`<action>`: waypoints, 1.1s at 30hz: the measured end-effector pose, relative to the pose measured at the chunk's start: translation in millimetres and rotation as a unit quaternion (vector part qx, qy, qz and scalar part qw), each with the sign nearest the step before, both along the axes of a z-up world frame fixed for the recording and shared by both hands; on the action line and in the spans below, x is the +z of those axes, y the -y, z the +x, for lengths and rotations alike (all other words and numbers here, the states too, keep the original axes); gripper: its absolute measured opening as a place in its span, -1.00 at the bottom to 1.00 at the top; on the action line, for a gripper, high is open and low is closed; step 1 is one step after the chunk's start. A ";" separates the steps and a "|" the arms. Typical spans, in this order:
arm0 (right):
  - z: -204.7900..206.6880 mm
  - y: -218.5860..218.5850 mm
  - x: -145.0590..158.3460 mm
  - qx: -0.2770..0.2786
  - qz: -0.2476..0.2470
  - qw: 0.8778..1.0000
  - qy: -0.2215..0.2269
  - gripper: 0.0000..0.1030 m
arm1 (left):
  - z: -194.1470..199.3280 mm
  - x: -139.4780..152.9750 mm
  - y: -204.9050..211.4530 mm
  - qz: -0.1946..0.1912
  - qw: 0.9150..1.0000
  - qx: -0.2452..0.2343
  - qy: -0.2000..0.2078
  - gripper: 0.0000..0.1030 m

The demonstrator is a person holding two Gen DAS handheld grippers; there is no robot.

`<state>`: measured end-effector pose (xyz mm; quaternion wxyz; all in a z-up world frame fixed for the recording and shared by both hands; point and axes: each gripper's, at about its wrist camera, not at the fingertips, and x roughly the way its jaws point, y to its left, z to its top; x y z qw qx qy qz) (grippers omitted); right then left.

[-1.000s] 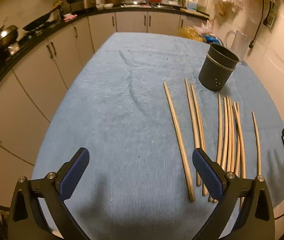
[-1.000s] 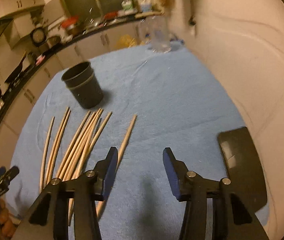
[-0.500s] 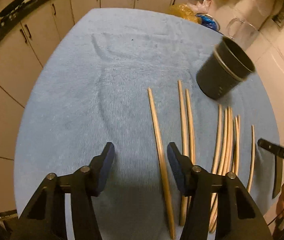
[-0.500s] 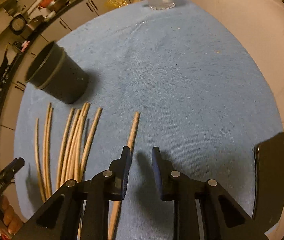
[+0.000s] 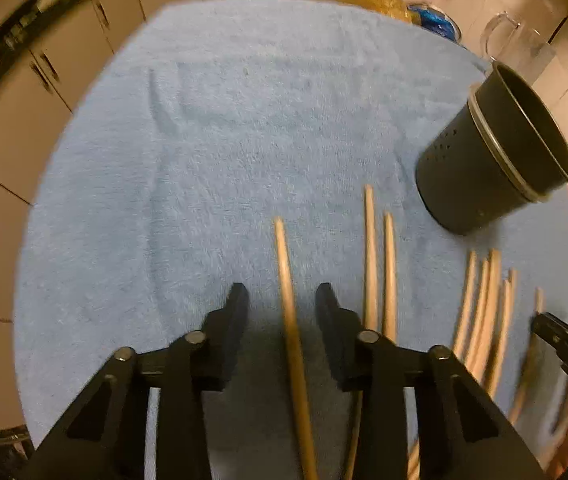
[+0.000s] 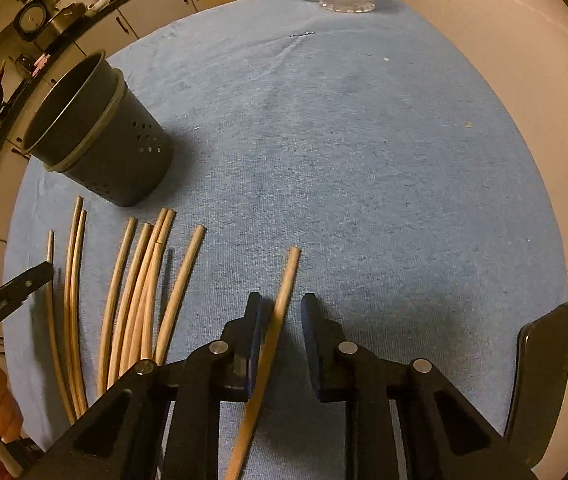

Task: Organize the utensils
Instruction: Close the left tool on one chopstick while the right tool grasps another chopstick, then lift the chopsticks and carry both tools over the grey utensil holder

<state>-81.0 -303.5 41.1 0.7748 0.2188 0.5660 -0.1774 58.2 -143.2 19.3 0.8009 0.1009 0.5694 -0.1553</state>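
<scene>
Both jaws, wide a second ago, are being closed around one chopstick each, left gripper [image 5: 281,304] and right gripper [image 6: 281,312], neither yet pinched, so lifting toward the holder [image 6: 96,136] seems near.

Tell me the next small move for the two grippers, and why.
Probably finish closing both. The left gripper straddles the outermost chopstick and the right gripper straddles the chopstick at the other end; both sets of jaws are closing, with gaps left. Both sticks lie flat on the towel, and the holder stands nearby.
</scene>
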 end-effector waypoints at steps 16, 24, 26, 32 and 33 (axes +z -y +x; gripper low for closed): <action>0.2 -21.1 30.0 0.033 0.026 0.995 0.096 -0.88 | -49.6 46.6 -21.2 -0.018 0.989 0.011 0.143 -0.89; -19.0 -43.3 57.9 0.047 -0.001 0.987 0.151 -0.88 | -86.6 82.9 -31.9 -0.036 0.977 0.007 0.210 -0.89; -20.4 -47.3 63.7 0.051 -0.007 0.986 0.159 -0.88 | -92.9 89.9 -33.2 -0.039 0.976 0.003 0.215 -0.89; -30.7 -53.3 82.0 0.060 -0.023 0.982 0.178 -0.88 | -103.3 102.0 -40.1 -0.044 0.971 -0.002 0.233 -0.89; -31.5 -53.6 84.6 0.060 -0.026 0.981 0.180 -0.88 | -109.5 104.1 -40.8 -0.044 0.971 -0.002 0.235 -0.89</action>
